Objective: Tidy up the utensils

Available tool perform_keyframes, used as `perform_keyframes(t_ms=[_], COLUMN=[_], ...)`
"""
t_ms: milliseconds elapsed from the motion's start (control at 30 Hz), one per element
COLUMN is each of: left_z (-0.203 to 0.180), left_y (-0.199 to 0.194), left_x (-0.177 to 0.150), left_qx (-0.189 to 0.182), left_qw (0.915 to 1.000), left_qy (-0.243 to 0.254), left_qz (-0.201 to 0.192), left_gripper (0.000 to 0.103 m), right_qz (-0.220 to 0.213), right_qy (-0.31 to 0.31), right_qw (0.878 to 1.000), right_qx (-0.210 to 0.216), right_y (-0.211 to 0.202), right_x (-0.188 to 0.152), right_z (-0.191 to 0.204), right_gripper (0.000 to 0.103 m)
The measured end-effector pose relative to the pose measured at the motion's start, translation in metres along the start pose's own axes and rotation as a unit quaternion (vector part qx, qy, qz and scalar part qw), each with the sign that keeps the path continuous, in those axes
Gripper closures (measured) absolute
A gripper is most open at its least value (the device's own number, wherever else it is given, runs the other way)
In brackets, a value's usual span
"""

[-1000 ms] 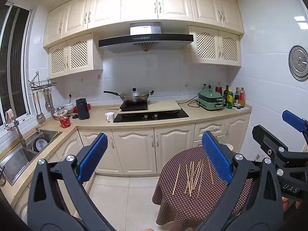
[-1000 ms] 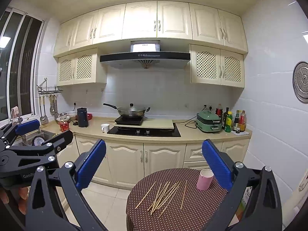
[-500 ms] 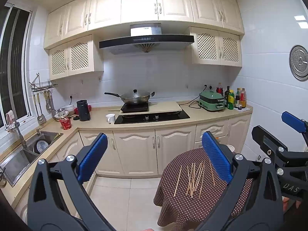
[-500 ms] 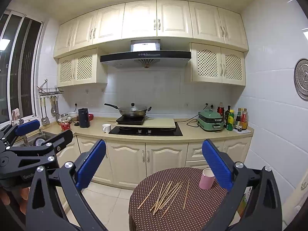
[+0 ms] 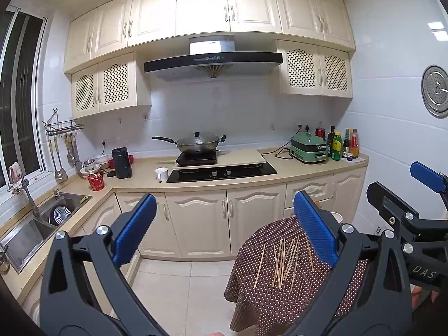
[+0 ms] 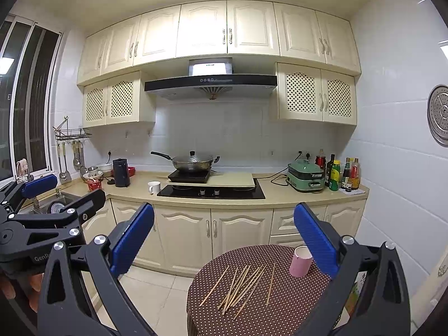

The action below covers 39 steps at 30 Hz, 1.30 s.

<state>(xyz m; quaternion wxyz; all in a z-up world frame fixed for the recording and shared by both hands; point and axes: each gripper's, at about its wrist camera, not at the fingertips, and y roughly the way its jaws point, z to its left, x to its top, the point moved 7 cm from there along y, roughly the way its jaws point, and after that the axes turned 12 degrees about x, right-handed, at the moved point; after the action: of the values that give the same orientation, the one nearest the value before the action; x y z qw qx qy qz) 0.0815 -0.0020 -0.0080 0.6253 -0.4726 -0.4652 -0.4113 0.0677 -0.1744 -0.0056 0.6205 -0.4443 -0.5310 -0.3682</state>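
Observation:
Several wooden chopsticks point(image 6: 243, 285) lie scattered on a small round table with a brown dotted cloth point(image 6: 280, 313). They also show in the left wrist view point(image 5: 282, 260). A pink cup point(image 6: 300, 261) stands upright at the table's far right; in the left wrist view only its rim point(image 5: 337, 217) shows behind a finger. My left gripper point(image 5: 224, 226) is open and empty, well short of the table. My right gripper point(image 6: 224, 229) is open and empty, also held back from the table. Each gripper shows at the edge of the other's view.
A kitchen counter point(image 6: 280, 196) runs behind the table, with a hob, a wok point(image 6: 193, 163), a white mug point(image 6: 154, 187), a green cooker point(image 6: 306, 175) and bottles. A sink point(image 5: 33, 224) is at the left. Tiled floor point(image 5: 179, 285) lies left of the table.
Both grippers have drifted slightly, so the table and chopsticks sit a little lower and further right in view. Both jaws stay open and empty.

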Motion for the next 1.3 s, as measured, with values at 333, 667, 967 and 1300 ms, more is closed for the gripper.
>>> perform_keyframes(t_ms=[333,667,967,1300], left_z=[0.003,0.005,0.009,0.020], left_y=[0.001,0.005,0.010,0.020], left_x=[-0.005,-0.006,-0.011,-0.011], left_qx=[0.000,0.004,0.005,0.010], left_qw=[1.0000,1.0000,1.0000,0.9999], left_qy=[-0.003,0.000,0.000,0.002], left_qz=[0.000,-0.004,-0.005,-0.006], left_gripper=[0.007,0.007,0.007,0.007], right_qz=[0.002,-0.005,-0.012,0.000], right_qy=[0.003,0.010,0.012,0.013], right_qw=[1.000,1.000,1.000,0.999], right_qx=[0.003,0.006,0.016,0.031], right_y=[0.002,0.005,0.011,0.028], right_x=[0.000,0.001,0.002,-0.002], right_z=[0.000,0.003,0.012,0.024], right_gripper=[0.007,0.007,0.007,0.007])
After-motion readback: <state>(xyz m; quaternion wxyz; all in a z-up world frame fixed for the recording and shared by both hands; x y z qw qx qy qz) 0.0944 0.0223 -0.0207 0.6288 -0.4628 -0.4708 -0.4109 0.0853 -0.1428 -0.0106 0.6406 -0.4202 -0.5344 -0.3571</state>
